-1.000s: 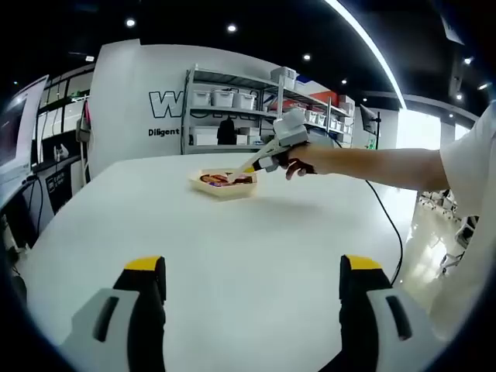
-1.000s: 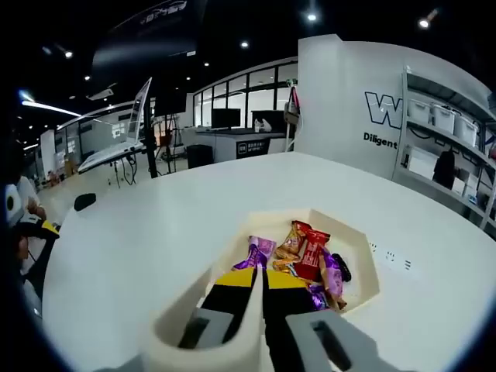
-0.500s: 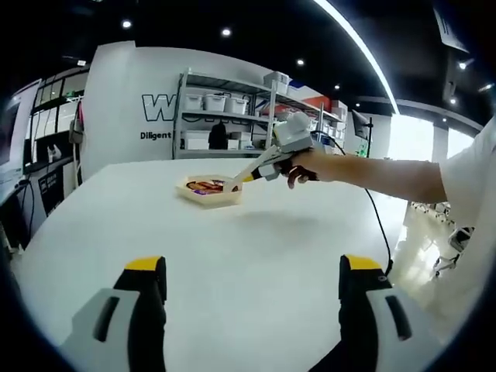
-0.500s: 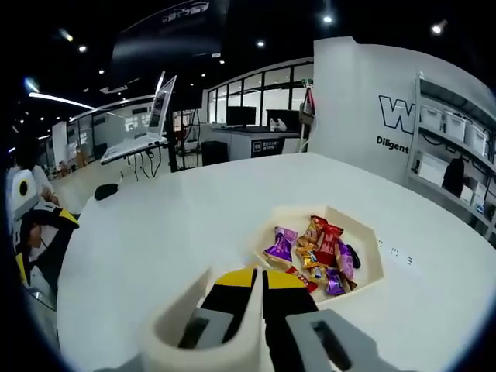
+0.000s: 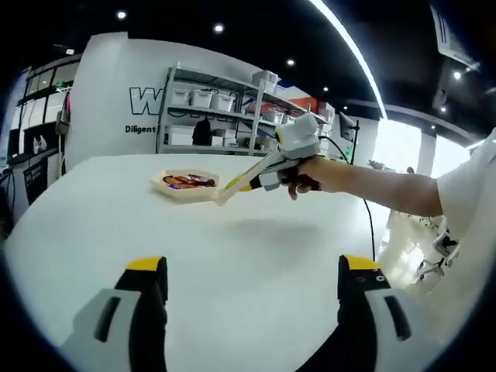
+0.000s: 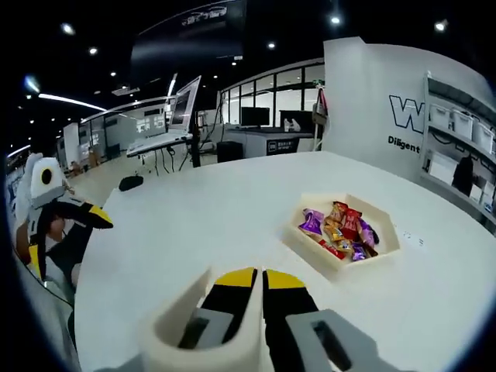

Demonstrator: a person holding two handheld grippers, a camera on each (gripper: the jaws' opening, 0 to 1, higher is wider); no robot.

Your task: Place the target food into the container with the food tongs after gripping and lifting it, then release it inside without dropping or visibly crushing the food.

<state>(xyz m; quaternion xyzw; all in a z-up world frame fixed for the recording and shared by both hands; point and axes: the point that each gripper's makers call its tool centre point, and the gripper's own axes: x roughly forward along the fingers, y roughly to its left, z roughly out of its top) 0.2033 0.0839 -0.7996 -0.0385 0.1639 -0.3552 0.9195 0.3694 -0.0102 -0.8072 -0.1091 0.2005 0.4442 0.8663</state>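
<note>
You are pulling your right gripper, jaws together and empty, back from the tray at 1 o'clock; left gripper is idling, jaws apart.

both views are bright and fairly sharp, lit by ceiling spotlights and a long light strip against a dark ceiling, with glare off the white table, a washed-out window area and strong fisheye bending toward the edges.

You have a bare white table under you. At ten o'clock stand metal shelves with storage bins against a white wall.
</note>
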